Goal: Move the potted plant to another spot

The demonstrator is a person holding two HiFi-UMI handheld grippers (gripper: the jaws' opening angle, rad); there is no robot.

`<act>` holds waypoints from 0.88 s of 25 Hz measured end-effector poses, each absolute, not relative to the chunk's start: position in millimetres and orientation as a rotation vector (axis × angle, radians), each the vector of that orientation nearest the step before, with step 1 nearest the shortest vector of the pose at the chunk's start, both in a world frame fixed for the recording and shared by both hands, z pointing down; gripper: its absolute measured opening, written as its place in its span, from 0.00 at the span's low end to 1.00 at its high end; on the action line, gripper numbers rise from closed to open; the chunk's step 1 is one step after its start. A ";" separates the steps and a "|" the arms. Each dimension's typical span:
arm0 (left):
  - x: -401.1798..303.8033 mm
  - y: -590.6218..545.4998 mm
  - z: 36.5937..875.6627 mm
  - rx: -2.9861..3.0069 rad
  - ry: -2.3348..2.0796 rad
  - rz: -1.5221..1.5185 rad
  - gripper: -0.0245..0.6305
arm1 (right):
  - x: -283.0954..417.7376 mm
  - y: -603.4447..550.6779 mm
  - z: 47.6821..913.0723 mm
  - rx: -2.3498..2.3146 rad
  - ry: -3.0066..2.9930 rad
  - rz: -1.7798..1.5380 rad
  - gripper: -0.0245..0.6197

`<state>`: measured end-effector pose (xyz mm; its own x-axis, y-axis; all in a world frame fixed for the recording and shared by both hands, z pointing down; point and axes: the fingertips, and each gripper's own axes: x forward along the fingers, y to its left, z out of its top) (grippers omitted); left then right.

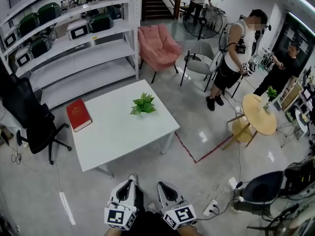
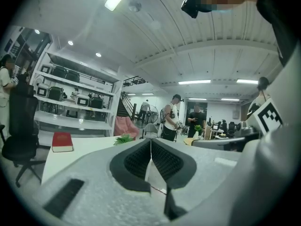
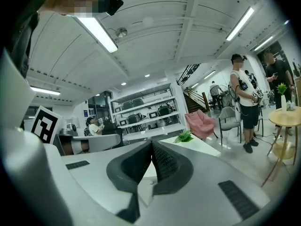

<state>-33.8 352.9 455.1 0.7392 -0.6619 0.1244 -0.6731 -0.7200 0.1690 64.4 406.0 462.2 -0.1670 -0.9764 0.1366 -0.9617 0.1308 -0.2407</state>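
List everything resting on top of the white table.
A red book near the left edge and a potted plant sit on the white table. Leaves hide the pot itself.

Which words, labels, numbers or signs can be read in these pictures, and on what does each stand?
No text can be read.
Red book on the white table: cover print too small.
Marker cubes on the left claw and right claw: black squares only, no letters.

Green potted plant [image 1: 143,104]; white table [image 1: 123,139]; red book [image 1: 78,114]; pink armchair [image 1: 157,45]; floor [image 1: 256,166] seemingly pale grey; black office chair [image 1: 29,119].
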 end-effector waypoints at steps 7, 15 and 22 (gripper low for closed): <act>-11.5 303.4 456.1 2.751 -1.024 0.075 0.07 | 81.3 361.8 466.1 -2.023 2.325 -0.434 0.06; 11.0 223.1 452.7 2.760 -0.960 0.077 0.07 | 95.5 285.5 469.6 -2.074 2.315 -0.454 0.06; 14.1 142.5 453.8 2.765 -0.901 0.081 0.07 | 96.2 206.8 468.8 -2.129 2.287 -0.464 0.06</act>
